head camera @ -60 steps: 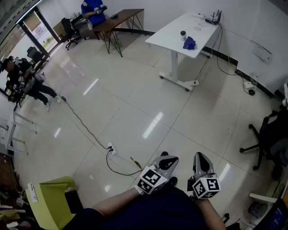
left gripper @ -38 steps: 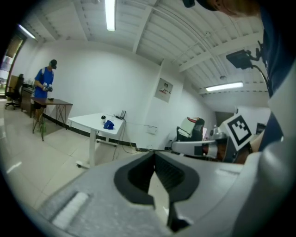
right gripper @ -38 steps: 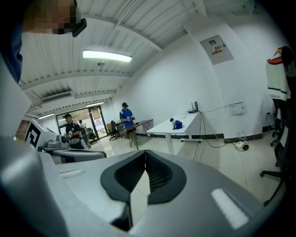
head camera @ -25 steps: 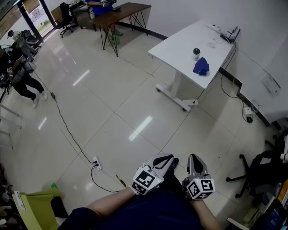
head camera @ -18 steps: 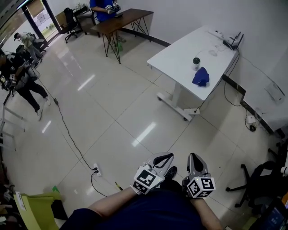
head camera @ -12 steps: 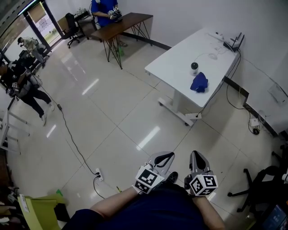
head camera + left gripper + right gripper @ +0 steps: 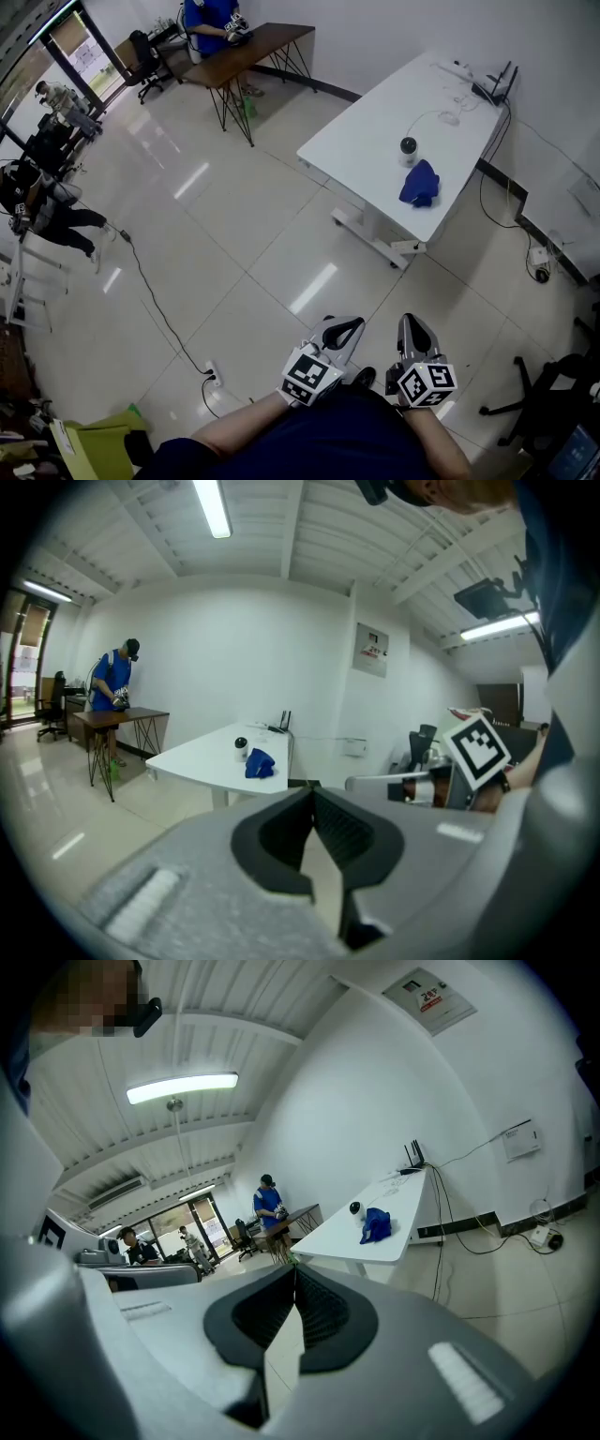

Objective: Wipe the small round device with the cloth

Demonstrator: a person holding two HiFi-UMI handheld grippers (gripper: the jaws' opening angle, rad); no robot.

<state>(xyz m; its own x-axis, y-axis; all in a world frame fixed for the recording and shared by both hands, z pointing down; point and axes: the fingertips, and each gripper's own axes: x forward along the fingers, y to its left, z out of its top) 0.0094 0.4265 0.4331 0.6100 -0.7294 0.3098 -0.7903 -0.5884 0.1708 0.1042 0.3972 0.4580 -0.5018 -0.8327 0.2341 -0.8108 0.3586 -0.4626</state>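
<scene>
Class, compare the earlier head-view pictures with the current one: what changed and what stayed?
The person has walked toward the white table, which now sits nearer and lower in the head view. Nothing was grasped or released. The blue cloth still lies beside the small round device; left gripper and right gripper stay shut, empty, close to the body.

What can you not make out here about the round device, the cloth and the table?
- Small round black-and-white device: every view, too distant for surface detail or dirt.
- Crumpled blue cloth: head view, its own folds hide its underside.
- White rectangular table: left gripper view, the shut left gripper hides its feet.
</scene>
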